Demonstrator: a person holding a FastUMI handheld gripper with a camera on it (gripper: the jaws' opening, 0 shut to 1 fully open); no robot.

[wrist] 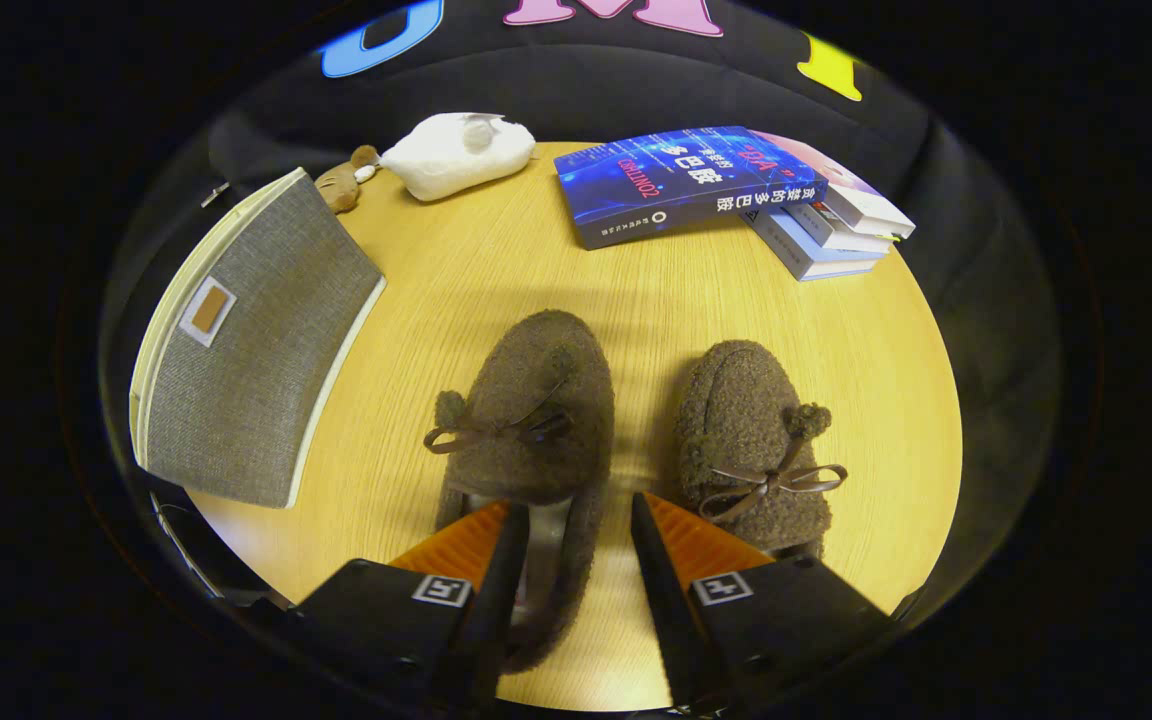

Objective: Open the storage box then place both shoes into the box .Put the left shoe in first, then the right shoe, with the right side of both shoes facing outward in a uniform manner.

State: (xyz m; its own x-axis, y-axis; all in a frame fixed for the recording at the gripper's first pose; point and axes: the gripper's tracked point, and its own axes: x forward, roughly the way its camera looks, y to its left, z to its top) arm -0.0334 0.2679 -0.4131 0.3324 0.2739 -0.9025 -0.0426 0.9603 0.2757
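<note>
Two brown fuzzy shoes with bows and pompoms stand side by side on the round wooden table (436, 300), toes pointing away from me. The left-hand shoe (531, 400) is just ahead of my gripper (576, 500). Its heel end reaches back between the fingers. One finger sits over the shoe's opening and the other outside its right wall, with a gap left, so the gripper is open. The other shoe (751, 440) lies just beyond the right finger. To the left lies the grey fabric storage box (256, 350) with cream edges and a small label. I cannot tell whether its lid is open.
A stack of books (696, 180) lies at the far right of the table. A white plush (456, 152) and a small brown toy (341, 185) sit at the far edge, behind the box. Bare wood lies between the shoes and the books.
</note>
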